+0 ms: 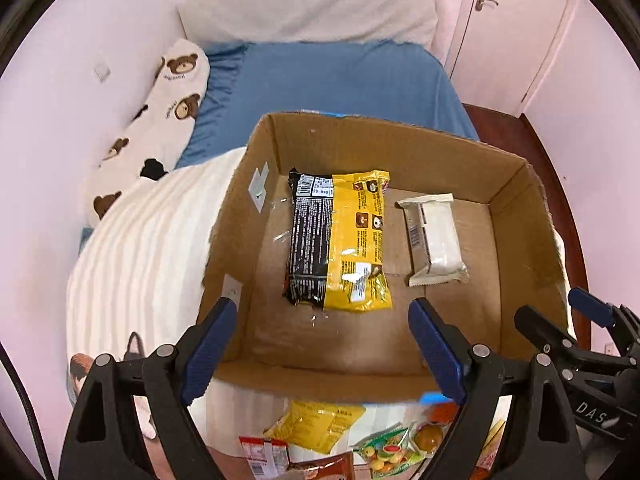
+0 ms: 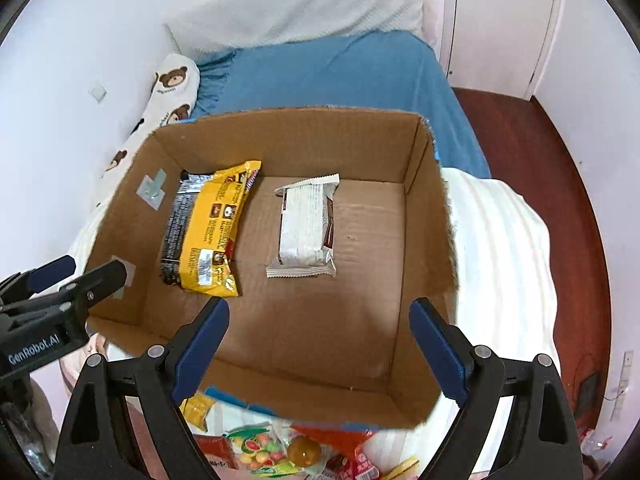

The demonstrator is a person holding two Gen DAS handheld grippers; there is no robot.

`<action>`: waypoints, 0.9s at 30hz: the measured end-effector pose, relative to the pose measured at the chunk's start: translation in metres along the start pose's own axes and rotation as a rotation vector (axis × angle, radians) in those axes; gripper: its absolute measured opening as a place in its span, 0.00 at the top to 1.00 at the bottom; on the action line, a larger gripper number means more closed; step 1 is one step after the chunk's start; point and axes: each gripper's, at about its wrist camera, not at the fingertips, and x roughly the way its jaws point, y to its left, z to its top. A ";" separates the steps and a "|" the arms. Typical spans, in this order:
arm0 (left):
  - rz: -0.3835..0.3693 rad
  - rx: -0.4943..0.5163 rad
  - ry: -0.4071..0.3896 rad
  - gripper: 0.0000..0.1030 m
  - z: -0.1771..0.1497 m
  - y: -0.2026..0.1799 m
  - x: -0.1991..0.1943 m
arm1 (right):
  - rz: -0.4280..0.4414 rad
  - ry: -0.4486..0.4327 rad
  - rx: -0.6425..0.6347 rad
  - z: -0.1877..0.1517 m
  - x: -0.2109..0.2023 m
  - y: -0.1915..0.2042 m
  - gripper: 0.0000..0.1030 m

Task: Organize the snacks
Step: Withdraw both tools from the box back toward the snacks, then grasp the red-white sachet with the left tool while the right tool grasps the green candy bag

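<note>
An open cardboard box (image 1: pixel 520 240) (image 2: pixel 420 208) stands on a bed. Inside it a yellow snack bag (image 1: pixel 358 240) (image 2: pixel 214 232) lies over a black packet (image 1: pixel 308 240) (image 2: pixel 176 228). A white wrapped bar (image 1: pixel 434 240) (image 2: pixel 306 228) lies to their right. My left gripper (image 1: pixel 324 340) hovers open above the box's near left part, nothing between its fingers. My right gripper (image 2: pixel 320 340) hangs open above the box's near right part, also empty; it shows at the right edge of the left wrist view (image 1: pixel 556 316). Loose snacks (image 1: pixel 320 432) (image 2: pixel 268 448) lie in front of the box.
A cream striped blanket (image 1: pixel 144 260) (image 2: pixel 504 260) lies under the box. A blue sheet (image 1: pixel 340 80), a bear-print pillow (image 1: pixel 168 120) and a white pillow (image 1: pixel 312 8) lie beyond it. Walls close in on the left, a door (image 1: pixel 512 32) and dark red floor (image 2: pixel 540 152) on the right.
</note>
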 end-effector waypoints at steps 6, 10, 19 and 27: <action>0.003 0.004 -0.060 0.15 -0.020 -0.004 -0.038 | 0.001 -0.070 -0.002 -0.014 -0.041 0.004 0.09; -0.007 -0.003 -0.093 0.15 -0.032 -0.002 -0.061 | 0.022 -0.091 0.017 -0.025 -0.062 0.005 0.09; 0.015 -0.040 -0.040 0.15 -0.077 0.030 -0.062 | 0.080 0.036 0.139 -0.082 -0.049 0.001 0.09; 0.051 -0.072 0.250 0.15 -0.152 0.081 0.037 | 0.122 0.259 0.224 -0.157 0.020 0.019 0.09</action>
